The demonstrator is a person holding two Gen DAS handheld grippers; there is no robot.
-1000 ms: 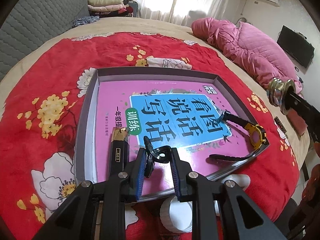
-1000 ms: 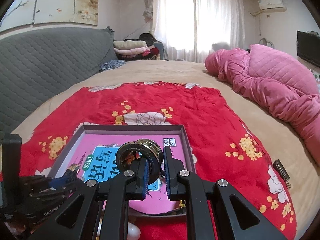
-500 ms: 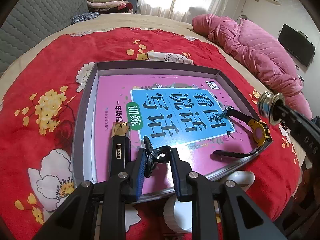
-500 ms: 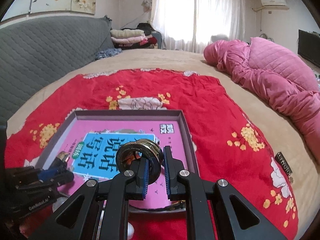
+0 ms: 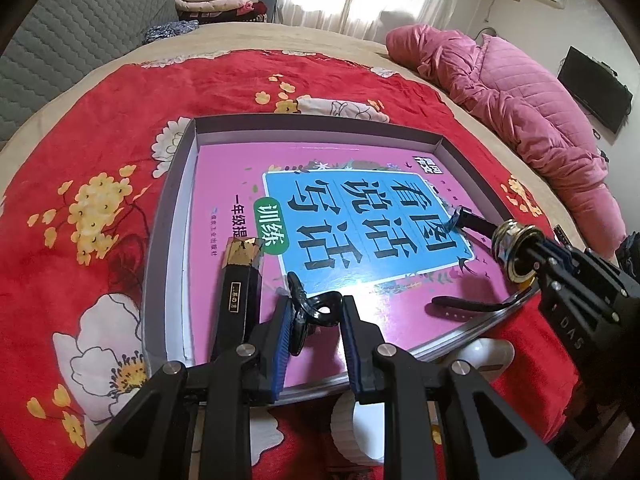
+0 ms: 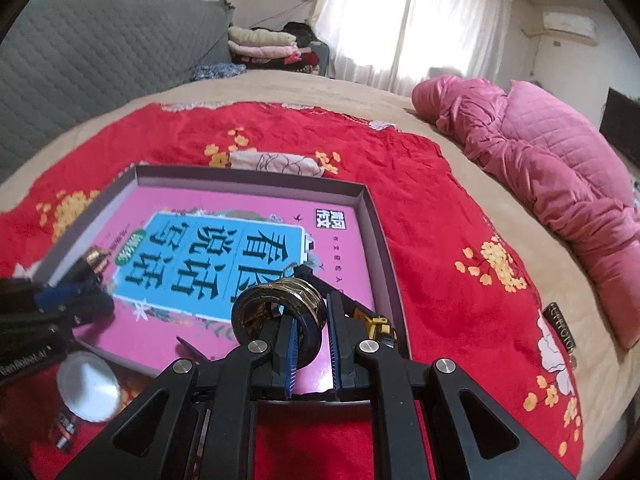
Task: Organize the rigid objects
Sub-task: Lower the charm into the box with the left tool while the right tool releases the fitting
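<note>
With a book, a black case (image 5: 239,292) and a watch (image 5: 472,305) already in the grey tray (image 5: 172,216), the right gripper (image 6: 312,334) clamps a metal ring (image 6: 276,308) above its near corner, while the left gripper (image 5: 316,320) pinches a black clip (image 5: 310,308), both unplaced

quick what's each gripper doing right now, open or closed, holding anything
left gripper: fingers closed on a black clip, over the tray.
right gripper: fingers closed on a metal ring, above the tray.
</note>
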